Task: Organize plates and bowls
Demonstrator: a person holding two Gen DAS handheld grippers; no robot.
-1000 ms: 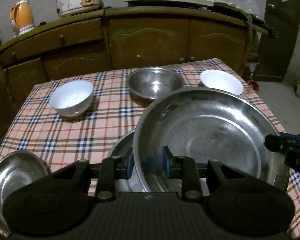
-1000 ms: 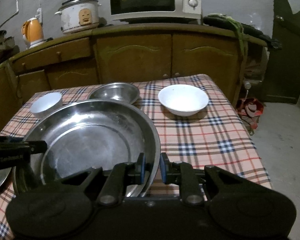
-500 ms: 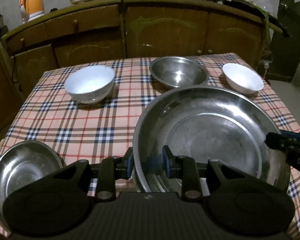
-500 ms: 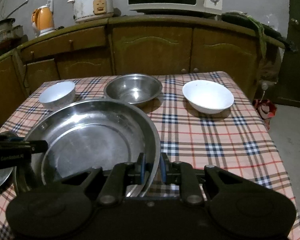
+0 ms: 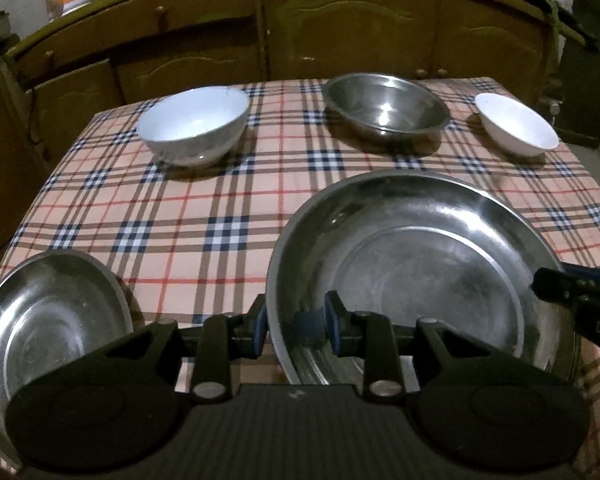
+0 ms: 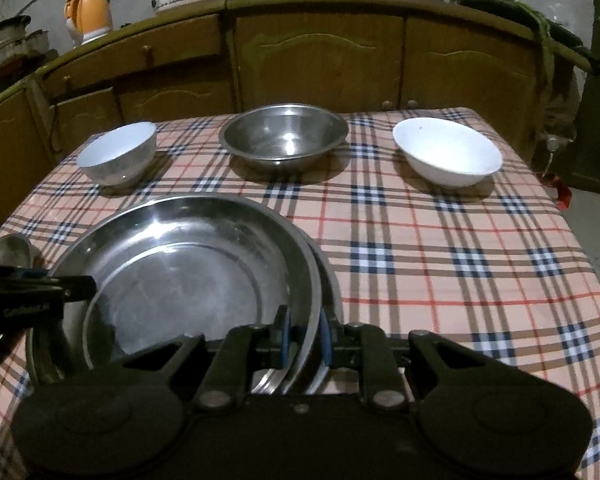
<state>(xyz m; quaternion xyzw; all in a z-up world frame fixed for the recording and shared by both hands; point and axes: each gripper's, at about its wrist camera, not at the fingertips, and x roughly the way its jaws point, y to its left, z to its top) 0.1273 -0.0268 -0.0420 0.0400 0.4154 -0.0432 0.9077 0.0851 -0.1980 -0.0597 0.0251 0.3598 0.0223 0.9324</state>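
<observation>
A: We are holding the large steel plate with both tools. The left hand-held gripper is clamping the plate's near-left rim, one blue pad outside the wall and the other inside it.

B: And the right hand-held gripper is pinching the plate's near-right rim, its jaws almost together with only the thin edge between them. In the right wrist view we are seeing a second steel rim just behind and under the plate's right edge; we cannot tell whether the two are touching.

A: Taking the large plate as our landmark: a smaller steel plate is lying to its left, apart from it, at the near-left edge of the counter with its checked cloth.

B: Beyond the large plate, the steel bowl is sitting at the far middle of the counter. Far-left of the plate is the white bowl with the grey outside, and far-right is the plain white bowl. All three are standing upright and well apart from each other.

A: In the left wrist view, the right tool's dark fingertip is reaching in over the plate's right rim. Behind the counter, past the bowls, wooden cabinets are running wall to wall.
</observation>
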